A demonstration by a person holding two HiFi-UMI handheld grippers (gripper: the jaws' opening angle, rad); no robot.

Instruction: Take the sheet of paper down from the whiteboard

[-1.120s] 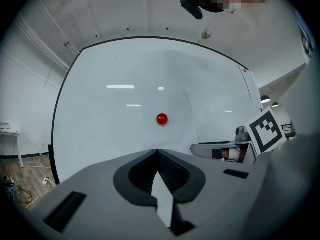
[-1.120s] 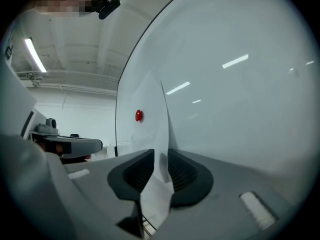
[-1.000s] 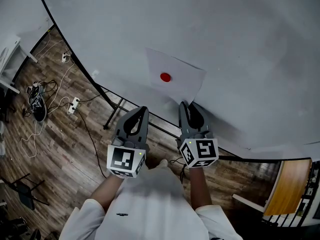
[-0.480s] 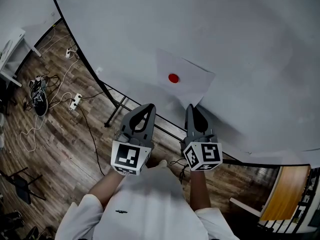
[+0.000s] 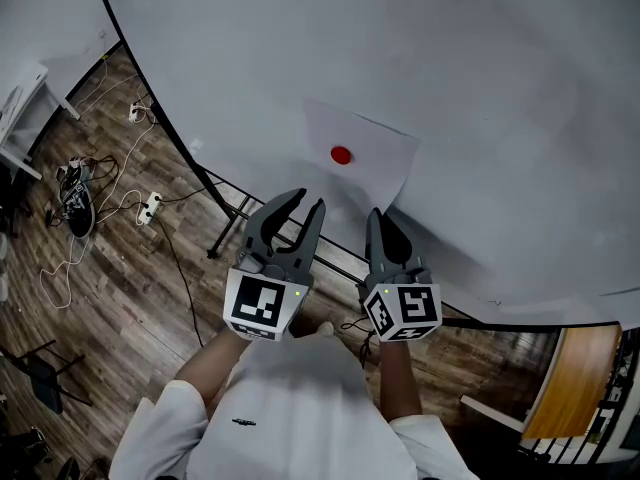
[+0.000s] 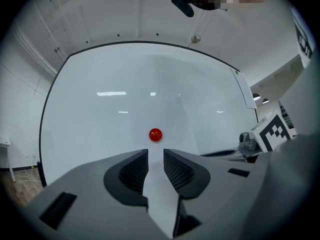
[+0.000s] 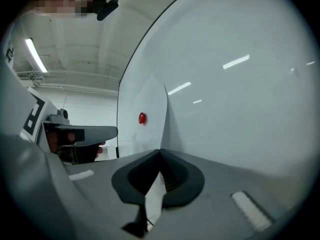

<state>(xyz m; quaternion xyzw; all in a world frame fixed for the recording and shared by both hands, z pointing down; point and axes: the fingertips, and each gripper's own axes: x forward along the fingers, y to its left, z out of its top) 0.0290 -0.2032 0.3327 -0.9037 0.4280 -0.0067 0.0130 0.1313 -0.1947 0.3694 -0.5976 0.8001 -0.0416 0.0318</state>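
Note:
A white sheet of paper (image 5: 372,164) hangs on the whiteboard (image 5: 470,78), pinned by a round red magnet (image 5: 341,154). My right gripper (image 5: 378,218) is shut on the sheet's lower right corner; in the right gripper view the paper (image 7: 151,115) runs down between the closed jaws (image 7: 160,155). My left gripper (image 5: 306,202) is open just below the sheet's lower edge, its jaws having just been opening with nothing gripped. In the left gripper view the magnet (image 6: 155,134) sits straight ahead above the gap of the left gripper (image 6: 156,155).
The whiteboard's black stand legs (image 5: 228,230) rest on a wooden floor. Cables and a power strip (image 5: 148,208) lie at the left near a white table (image 5: 20,118). A wooden panel (image 5: 570,378) stands at the lower right.
The left gripper's jaws have gone from shut to open and it has risen slightly toward the sheet. The right gripper stays at the paper's corner.

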